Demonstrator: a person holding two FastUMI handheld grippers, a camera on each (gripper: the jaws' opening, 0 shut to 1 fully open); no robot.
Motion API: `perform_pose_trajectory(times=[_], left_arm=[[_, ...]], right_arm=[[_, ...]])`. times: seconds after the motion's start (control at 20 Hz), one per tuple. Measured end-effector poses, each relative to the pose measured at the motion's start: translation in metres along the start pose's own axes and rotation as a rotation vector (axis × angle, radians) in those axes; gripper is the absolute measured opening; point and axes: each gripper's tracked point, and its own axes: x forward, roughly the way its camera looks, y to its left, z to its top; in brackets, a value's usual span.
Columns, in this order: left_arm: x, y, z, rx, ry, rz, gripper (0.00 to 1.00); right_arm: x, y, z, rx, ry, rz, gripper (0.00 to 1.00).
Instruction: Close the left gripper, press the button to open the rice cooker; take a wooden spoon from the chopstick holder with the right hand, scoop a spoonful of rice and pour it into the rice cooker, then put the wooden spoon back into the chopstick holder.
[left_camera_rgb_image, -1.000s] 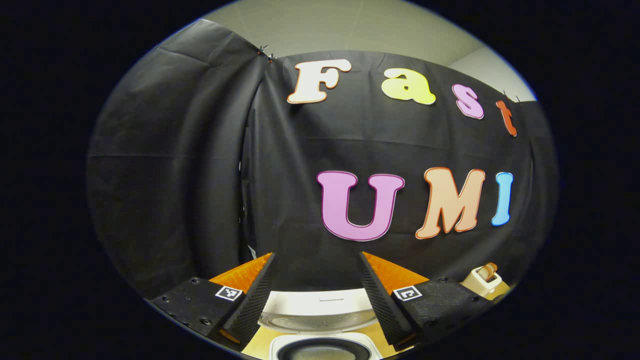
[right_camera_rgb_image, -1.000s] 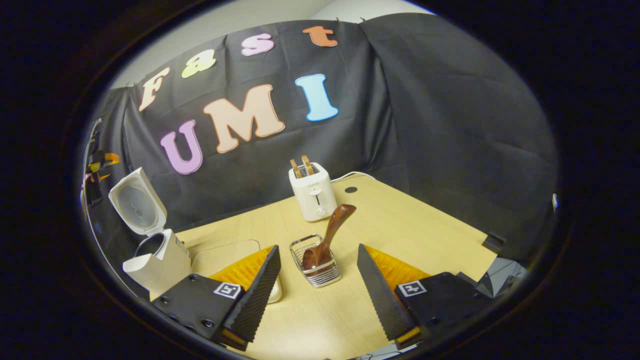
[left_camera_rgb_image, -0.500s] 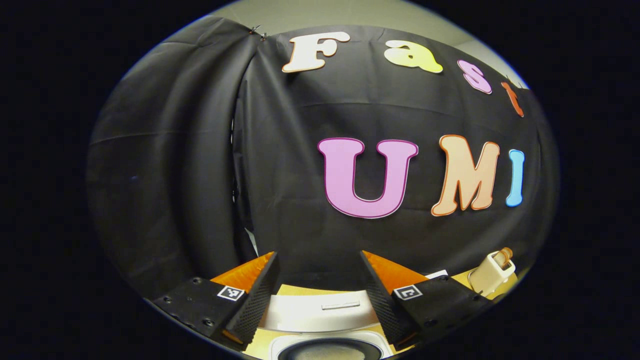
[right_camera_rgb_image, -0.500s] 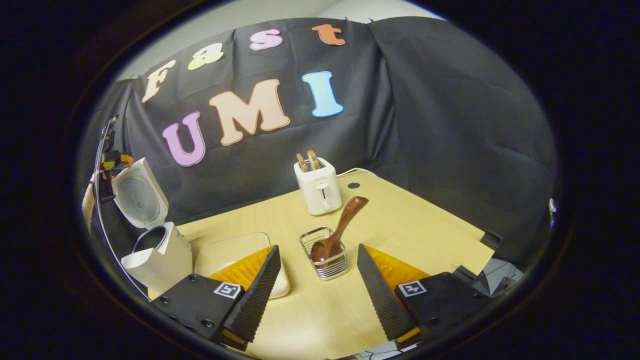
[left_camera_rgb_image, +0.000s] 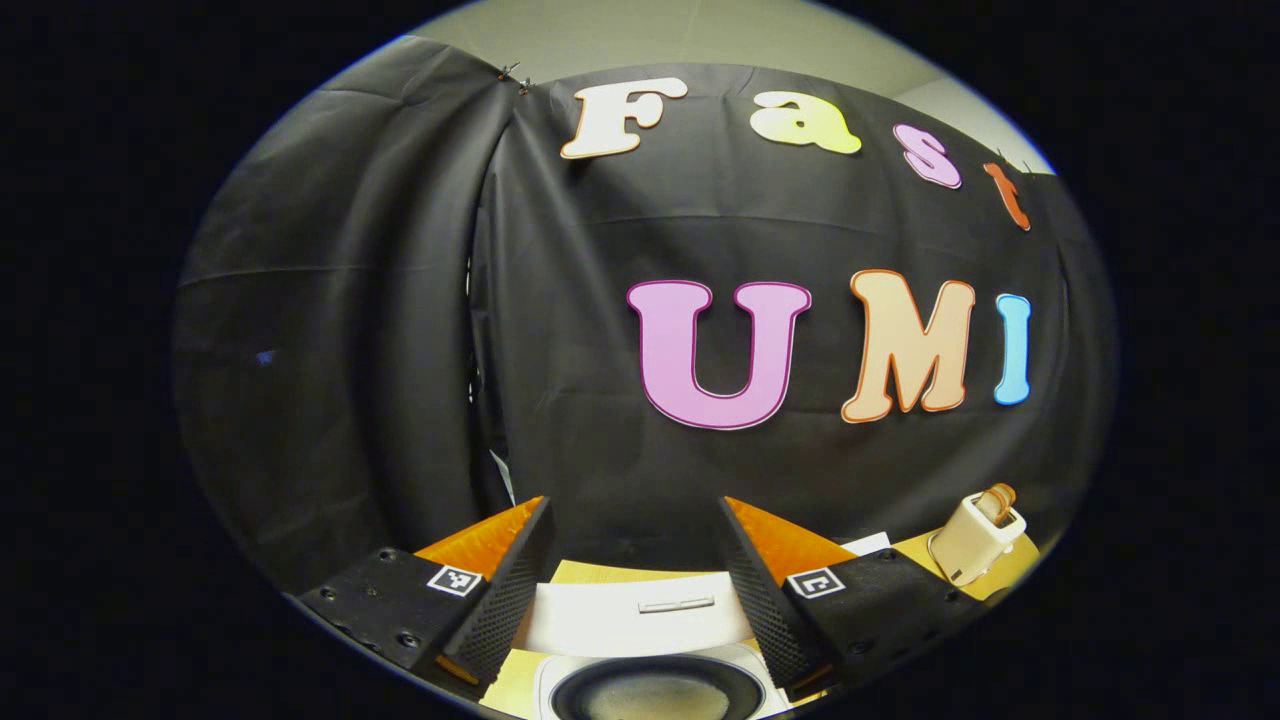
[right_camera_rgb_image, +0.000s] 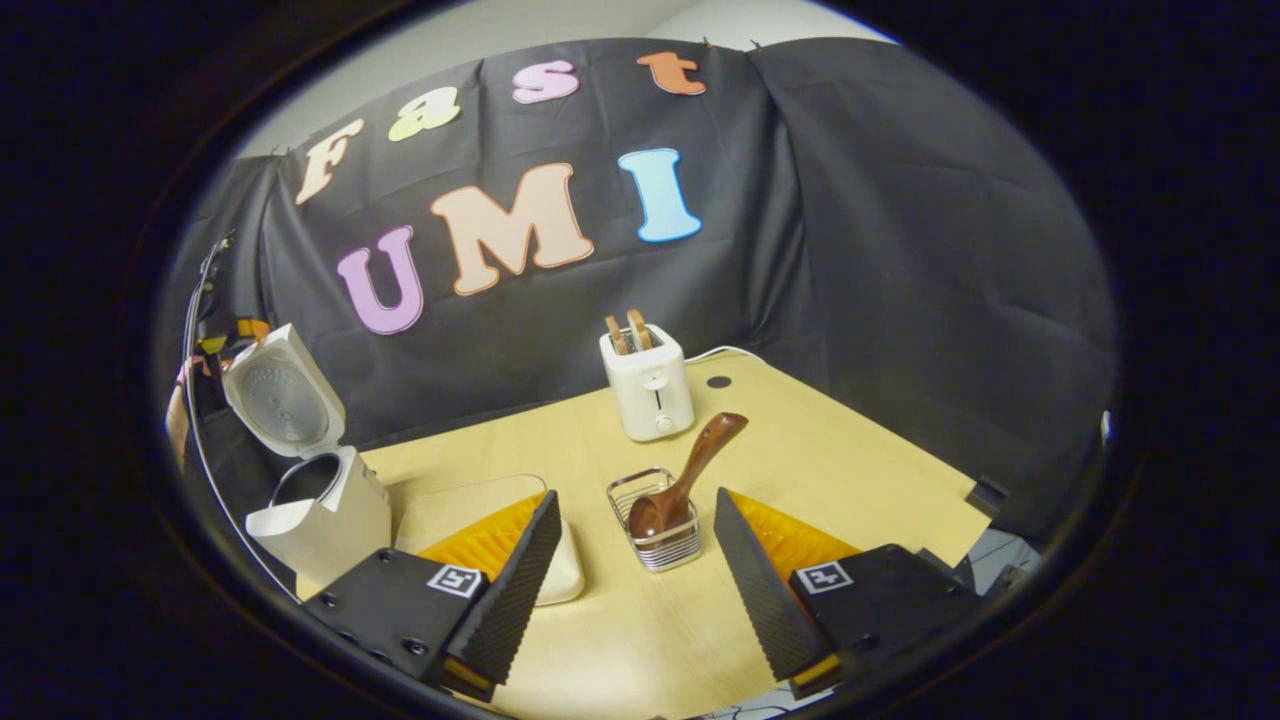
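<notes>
Now both tools gape wide, empty; one wooden spoon (right_camera_rgb_image: 685, 478) stands in one chopstick holder (right_camera_rgb_image: 660, 548).

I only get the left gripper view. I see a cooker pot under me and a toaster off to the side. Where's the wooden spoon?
Observer: In the right gripper view, the wooden spoon stands bowl-down in the wire chopstick holder.
Child: Is the right gripper holding it?
Observer: No. The right gripper is open, and the holder sits ahead of its fingers without touching them.
Child: Where's the rice?
Observer: A shallow dish lies between the rice cooker and the holder. One finger partly hides it, so I cannot tell what is inside.
</notes>
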Motion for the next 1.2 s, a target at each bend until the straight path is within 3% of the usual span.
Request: perform_pose_trajectory(times=[0.55,0.6,0.8,1.05,1.2], left_arm=[[-0.09,-0.011,-0.068,0.0,-0.036,0.011,0.91],[-0.097,-0.012,-0.077,-0.001,-0.028,0.014,0.94],[-0.118,-0.015,-0.113,-0.004,-0.004,0.017,0.93],[-0.136,-0.017,-0.172,-0.036,0.113,0.03,0.96],[-0.137,-0.019,-0.18,-0.017,0.106,0.033,0.96]], right_arm=[[0.002,0.01,0.006,-0.017,-0.01,0.058,0.97],[0.003,0.01,0.006,-0.019,-0.011,0.062,0.97],[0.003,0.017,0.01,-0.016,-0.014,0.084,0.97],[0.005,0.029,0.012,-0.038,-0.009,0.109,0.97],[0.005,0.035,0.011,-0.042,-0.008,0.126,0.97]])
